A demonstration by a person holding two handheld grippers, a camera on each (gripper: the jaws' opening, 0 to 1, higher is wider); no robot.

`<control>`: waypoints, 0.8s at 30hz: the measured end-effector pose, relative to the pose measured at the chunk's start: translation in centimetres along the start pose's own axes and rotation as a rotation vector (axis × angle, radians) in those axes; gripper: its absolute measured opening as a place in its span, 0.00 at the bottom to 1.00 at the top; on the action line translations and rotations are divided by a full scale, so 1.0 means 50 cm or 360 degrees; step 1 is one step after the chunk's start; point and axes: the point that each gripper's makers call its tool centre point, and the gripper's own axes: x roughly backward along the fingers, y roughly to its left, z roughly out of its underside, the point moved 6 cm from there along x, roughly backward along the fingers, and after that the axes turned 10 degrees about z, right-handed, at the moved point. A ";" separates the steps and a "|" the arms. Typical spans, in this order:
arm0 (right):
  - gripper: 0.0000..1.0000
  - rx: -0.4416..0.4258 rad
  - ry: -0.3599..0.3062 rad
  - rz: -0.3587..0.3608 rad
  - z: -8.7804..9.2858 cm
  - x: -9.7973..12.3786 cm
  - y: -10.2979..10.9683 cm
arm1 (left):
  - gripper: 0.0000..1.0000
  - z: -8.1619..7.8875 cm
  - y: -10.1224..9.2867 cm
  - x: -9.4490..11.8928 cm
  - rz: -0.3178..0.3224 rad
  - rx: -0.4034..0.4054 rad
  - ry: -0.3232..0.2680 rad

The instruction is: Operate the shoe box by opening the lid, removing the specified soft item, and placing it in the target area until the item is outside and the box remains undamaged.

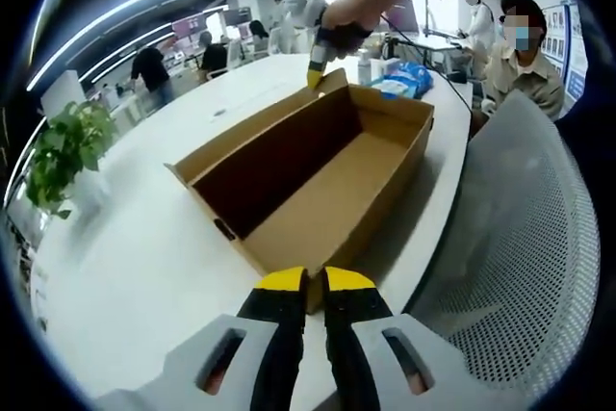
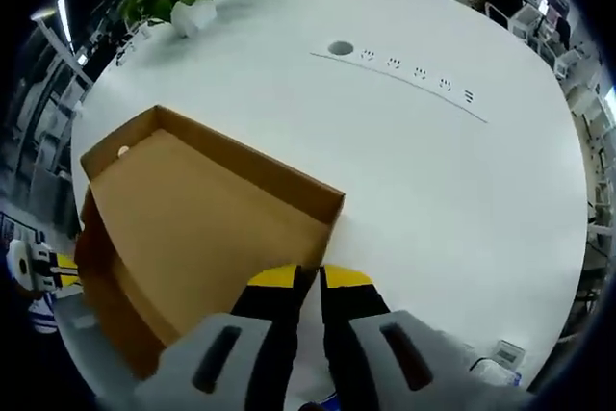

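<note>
Matt brown cardboard box (image 1: pixel 318 180)

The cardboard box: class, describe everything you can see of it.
The cardboard box is plain brown, rectangular and shallow, open-topped, with nothing visible inside. It lies flat on the white table. The left hand-held gripper closes on its near end wall; the right hand-held gripper meets its far corner.
</note>
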 end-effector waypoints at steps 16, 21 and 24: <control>0.00 0.0106 -0.0203 0.0008 -0.011 0.043 -0.002 | 0.02 -0.002 0.000 -0.001 0.0013 0.0055 0.0025; 0.00 0.0097 -0.0286 0.0017 -0.015 0.066 -0.003 | 0.02 -0.004 -0.001 -0.002 0.0011 0.0065 0.0033; 0.00 0.0098 -0.0340 0.0023 -0.015 0.081 -0.001 | 0.02 -0.004 -0.001 -0.002 0.0013 0.0082 0.0034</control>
